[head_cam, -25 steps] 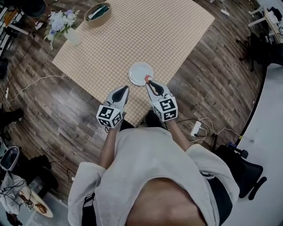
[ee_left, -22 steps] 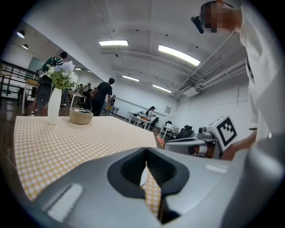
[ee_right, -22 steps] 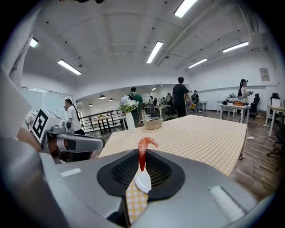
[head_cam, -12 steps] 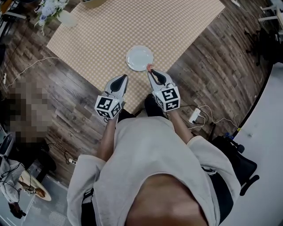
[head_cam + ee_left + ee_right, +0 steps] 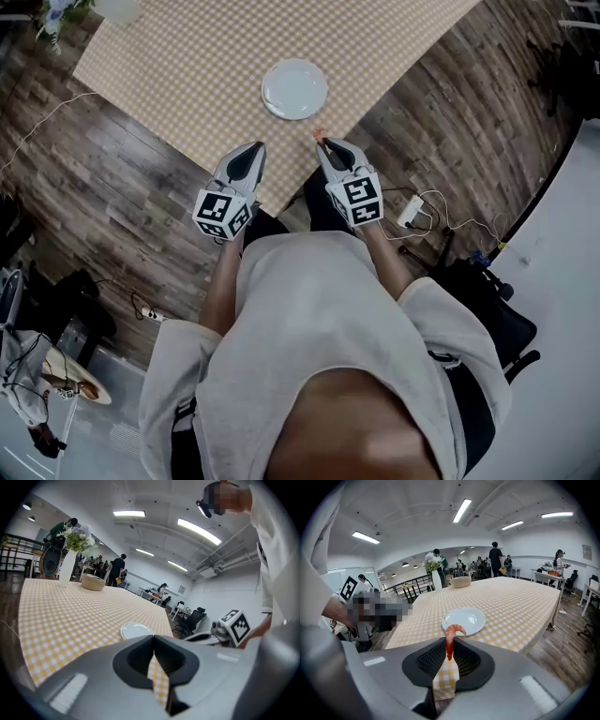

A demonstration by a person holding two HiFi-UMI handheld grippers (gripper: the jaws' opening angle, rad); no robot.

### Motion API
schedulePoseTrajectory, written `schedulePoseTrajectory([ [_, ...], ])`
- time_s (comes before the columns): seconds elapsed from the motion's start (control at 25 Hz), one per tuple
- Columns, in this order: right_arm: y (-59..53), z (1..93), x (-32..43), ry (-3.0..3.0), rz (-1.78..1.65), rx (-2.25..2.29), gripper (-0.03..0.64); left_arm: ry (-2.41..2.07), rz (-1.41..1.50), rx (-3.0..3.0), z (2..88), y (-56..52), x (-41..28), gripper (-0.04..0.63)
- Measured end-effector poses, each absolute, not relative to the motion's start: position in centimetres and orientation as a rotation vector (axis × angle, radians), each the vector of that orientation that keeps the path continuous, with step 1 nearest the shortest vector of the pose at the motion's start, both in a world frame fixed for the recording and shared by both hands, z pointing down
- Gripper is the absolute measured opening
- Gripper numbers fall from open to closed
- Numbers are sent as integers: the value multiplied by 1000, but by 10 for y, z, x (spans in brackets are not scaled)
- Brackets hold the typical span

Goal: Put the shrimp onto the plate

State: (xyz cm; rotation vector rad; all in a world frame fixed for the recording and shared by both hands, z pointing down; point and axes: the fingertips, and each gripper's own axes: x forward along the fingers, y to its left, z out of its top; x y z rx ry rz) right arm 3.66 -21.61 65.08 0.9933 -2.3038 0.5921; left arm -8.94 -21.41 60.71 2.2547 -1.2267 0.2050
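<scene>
So the small orange-red curled shrimp (image 5: 450, 640) is pinched right at the tips of the right gripper (image 5: 450, 644), up in the air over the near edge of the table and not over the plate yet. The jaws are closed down thin on its lower body and the curled end sticks up above them. My guess is it's super light and a bit rubbery or slick, so it won't take much squeeze. The straighter middle of the body looks like the best place to hold it, since the curl would probably twist or pop out. A light thing like that could also cling to a pad when it's let go, so I'd release it low and gently. The round white plate (image 5: 464, 619) sits empty just beyond the shrimp, a little farther in on the table covered in a yellow-and-white checked cloth (image 5: 515, 597), pretty much straight ahead of the jaws. The left gripper (image 5: 153, 641) hangs to the left of the right one near the same table edge, its jaws closed tip to tip with nothing in them. Way off at the far left of the table there's a white vase of flowers (image 5: 68, 564) and a shallow woven basket (image 5: 93, 582), well apart from everything. Dark wood-plank floor (image 5: 112, 187) all around.
</scene>
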Motion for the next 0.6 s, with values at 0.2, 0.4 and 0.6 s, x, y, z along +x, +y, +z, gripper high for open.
schedulePoseTrajectory([
  [0.2, -211, 667, 37, -2263, 574, 944, 49, -1247, 203, 2233, 611, -210, -100, 9],
  [0.4, -223, 667, 30, -2272, 557, 931, 49, -1266, 206, 2221, 610, -206, -110, 9],
  [0.6, -246, 672, 12, -2276, 526, 895, 49, -1296, 205, 2210, 608, -203, -122, 9],
])
